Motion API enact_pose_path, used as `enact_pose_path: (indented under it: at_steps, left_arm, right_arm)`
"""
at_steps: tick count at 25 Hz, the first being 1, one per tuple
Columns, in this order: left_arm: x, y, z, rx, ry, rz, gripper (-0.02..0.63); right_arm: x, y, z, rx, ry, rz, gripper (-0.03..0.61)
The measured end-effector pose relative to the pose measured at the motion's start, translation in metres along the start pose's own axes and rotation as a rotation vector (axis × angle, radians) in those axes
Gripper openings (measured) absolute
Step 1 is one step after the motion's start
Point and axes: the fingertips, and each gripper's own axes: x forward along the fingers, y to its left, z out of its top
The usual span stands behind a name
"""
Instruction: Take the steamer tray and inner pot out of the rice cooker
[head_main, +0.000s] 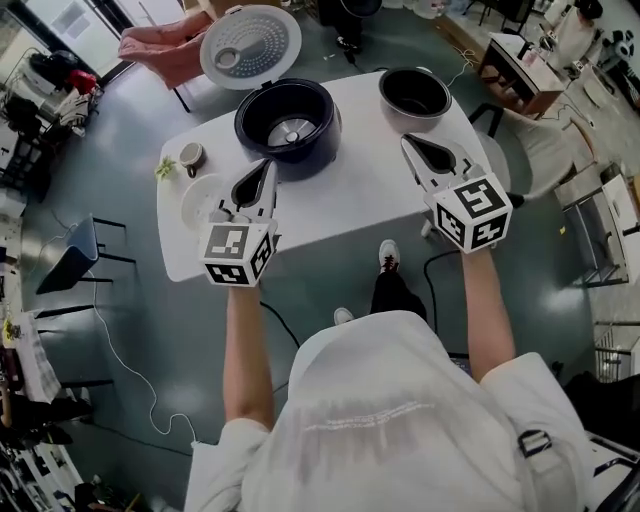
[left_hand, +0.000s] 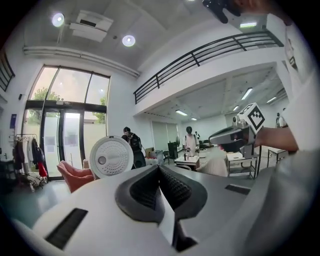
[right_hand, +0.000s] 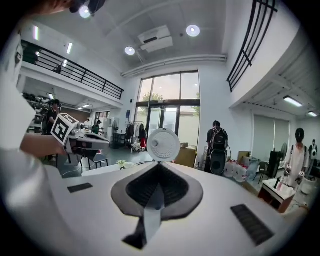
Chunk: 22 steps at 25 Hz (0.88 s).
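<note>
Person's wearing a white short-sleeve tee (head_main: 400, 420) with a faint pale line of print across it, and there's a dark strap (head_main: 533, 441) with a buckle on the right shoulder. Dark trousers (head_main: 395, 292) and white sneakers (head_main: 388, 255) show right at the near edge of the table (head_main: 370, 190). Over the table, the left gripper (head_main: 266, 165) and right gripper (head_main: 409, 142) are both white shells with dark grey ribbed pads (left_hand: 145, 190) and slim black slots (left_hand: 67, 228). Each one has a cube (head_main: 238, 253) of black-and-white square markers on the end off the table's near edge.
</note>
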Motion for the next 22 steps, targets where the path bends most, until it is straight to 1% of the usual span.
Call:
enact_pose_path:
  at_steps: [4, 9, 14, 18, 22]
  left_arm:
    - [-0.024, 0.011, 0.015, 0.012, -0.031, 0.053, 0.015]
    - [-0.042, 0.012, 0.029, 0.083, -0.03, 0.101, 0.015]
    - [-0.058, 0.014, 0.043, 0.111, -0.053, 0.116, 0.015]
    - [-0.064, 0.012, 0.044, 0.126, -0.054, 0.116, 0.016]
    - [-0.068, 0.012, 0.039, 0.123, -0.041, 0.116, 0.015]
  right_arm:
    - [0.0, 0.019, 0.019, -0.032, -0.028, 0.041, 0.028]
    - [-0.005, 0.032, 0.035, -0.059, -0.056, 0.054, 0.028]
    - [-0.007, 0.05, 0.046, -0.089, -0.064, 0.066, 0.028]
    - [-0.008, 0.054, 0.041, -0.091, -0.053, 0.069, 0.026]
    - [-0.007, 0.06, 0.04, -0.099, -0.049, 0.075, 0.026]
